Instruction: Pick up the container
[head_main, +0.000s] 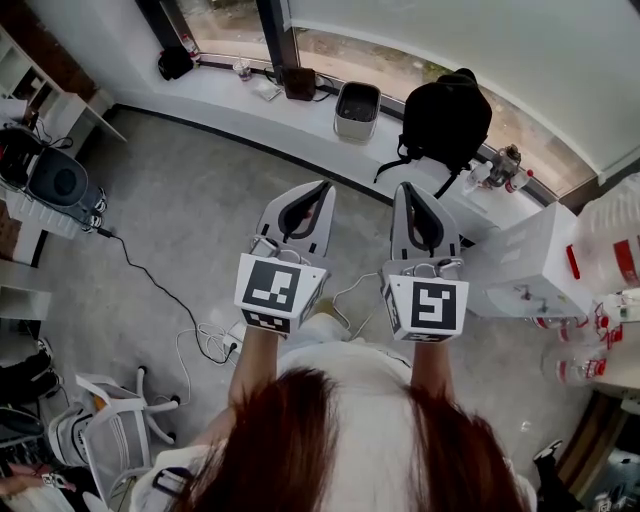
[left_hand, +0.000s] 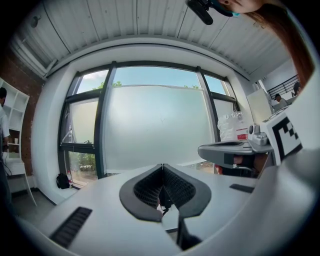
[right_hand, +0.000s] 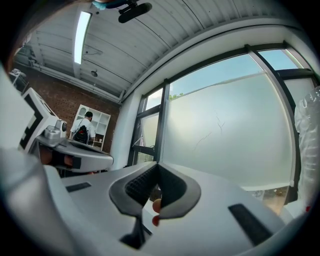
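A grey, speckled concrete floor (head_main: 200, 230) fills most of the head view. It is bounded by one long white window ledge (head_main: 215, 92) that curves under dark-framed windows. In the left gripper view the big middle pane (left_hand: 155, 125) looks frosted.

One boxy white cabinet (head_main: 520, 262) stands at the right. One black fabric backpack (head_main: 445, 120) slumps on the ledge. One white swivel chair (head_main: 112, 425) with a slatted back sits at lower left.

Two claws are held out level, side by side and apart. Both are smooth pale-grey plastic with dark ribbed pads. The left claw (head_main: 318, 192) (left_hand: 162, 167) is clenched, its pads meeting at the tip with nothing between them. The right claw (head_main: 412, 192) (right_hand: 157, 167) is also clenched and empty. Each carries one cube with black-and-white square markers, the left cube (head_main: 272, 290) and the right cube (head_main: 430, 305).

The container (head_main: 357, 108) is one open-topped, rounded rectangular tub, pale outside and dark inside. It rests on the window ledge just left of the backpack, well apart from both claws.

One thin black cable (head_main: 150, 280) snakes across the floor.
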